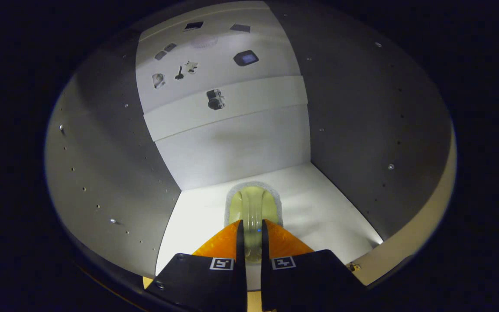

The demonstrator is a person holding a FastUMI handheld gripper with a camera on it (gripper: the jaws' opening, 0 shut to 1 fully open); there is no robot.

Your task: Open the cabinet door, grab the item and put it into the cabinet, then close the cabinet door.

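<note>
Your gripper (252, 227) has its fingers nearly together, pinching the clear handle of a pale yellow-green scrubbing brush (253, 207) whose white bristled rim sits on the white cabinet floor (319, 208). Spread them too fast or at a tilt and the brush may tip. Withdrawing carelessly, you could clip the grey side wall (353, 130).

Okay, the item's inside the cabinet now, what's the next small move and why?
Probably open the tongs to let go: they are shut on the pale yellow-green translucent item, which looks to be resting on the white cabinet floor, inside its grey walls.
</note>
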